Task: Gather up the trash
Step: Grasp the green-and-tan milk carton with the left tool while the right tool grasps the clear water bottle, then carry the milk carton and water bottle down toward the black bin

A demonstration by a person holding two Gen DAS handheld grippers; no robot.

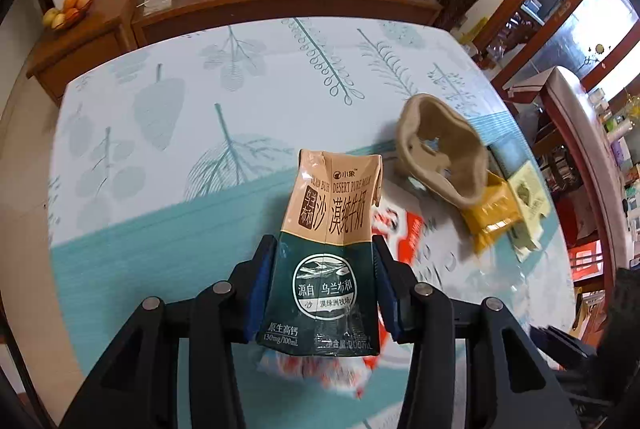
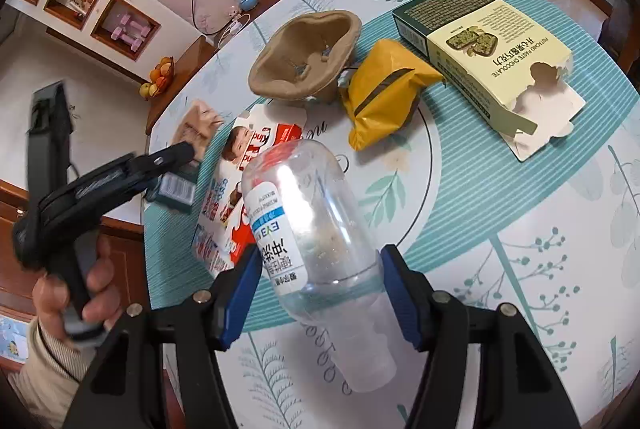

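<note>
A flattened milk carton (image 1: 328, 229), tan on top and dark green below, stands between the blue pads of my left gripper (image 1: 323, 245), which is shut on its lower half. The right wrist view shows that same left gripper (image 2: 176, 157) at the left edge of the table. My right gripper (image 2: 320, 257) is shut on a clear plastic bottle (image 2: 312, 213) with a white and blue label, held tilted above the table. A red and white wrapper (image 2: 240, 157) lies flat beneath both, blurred in the left wrist view.
On the leaf-patterned tablecloth (image 2: 520, 221) lie a brown pulp cup holder (image 2: 308, 53), a yellow pouch (image 2: 384, 101) and a torn chocolate box (image 2: 480, 45). A hand (image 2: 96, 281) holds the left gripper's handle. A wooden sideboard (image 1: 240, 9) with cables and fruit stands behind.
</note>
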